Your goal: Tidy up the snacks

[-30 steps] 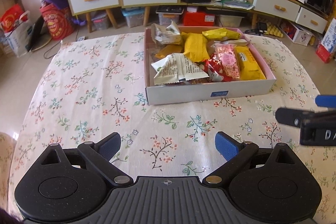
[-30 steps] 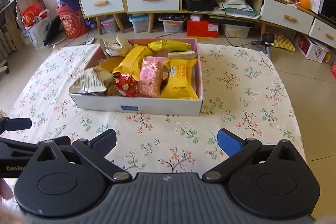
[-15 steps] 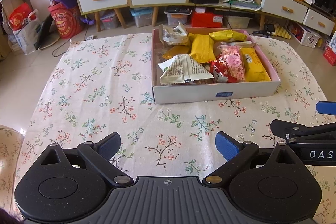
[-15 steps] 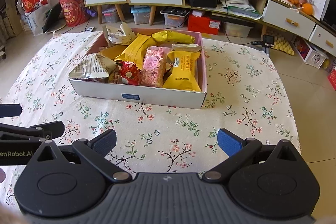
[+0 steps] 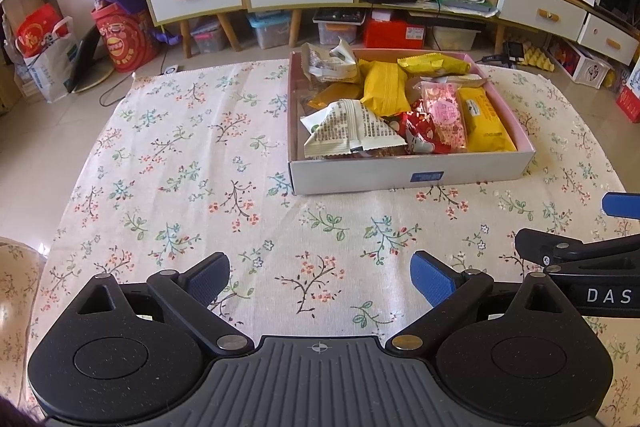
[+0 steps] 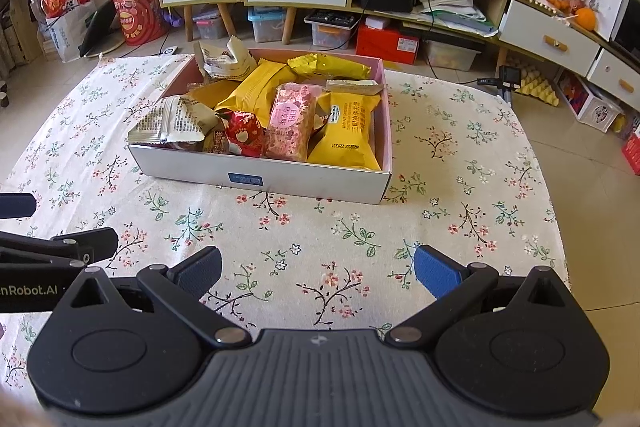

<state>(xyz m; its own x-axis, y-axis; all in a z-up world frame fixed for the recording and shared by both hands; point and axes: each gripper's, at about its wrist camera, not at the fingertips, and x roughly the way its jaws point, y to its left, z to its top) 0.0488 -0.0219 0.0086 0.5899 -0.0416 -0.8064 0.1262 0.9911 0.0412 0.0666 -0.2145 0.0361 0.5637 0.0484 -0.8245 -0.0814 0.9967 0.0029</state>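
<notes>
We face a table (image 5: 168,155) under a floral cloth, with the box (image 6: 304,179) of snacks sitting toward its far side, well apart from both grippers. Every packet we can see lies inside the box; the cloth around it is bare. Our left gripper (image 5: 320,277) hovers low over the near edge with jaws spread and holding nothing, and our right gripper (image 6: 318,267) does the same beside it. We judge the packing nearly finished. To tidy well, we should reach over the near wall and press down the grey packet (image 6: 172,121) that overhangs it, then level the yellow packet (image 6: 348,129).
</notes>
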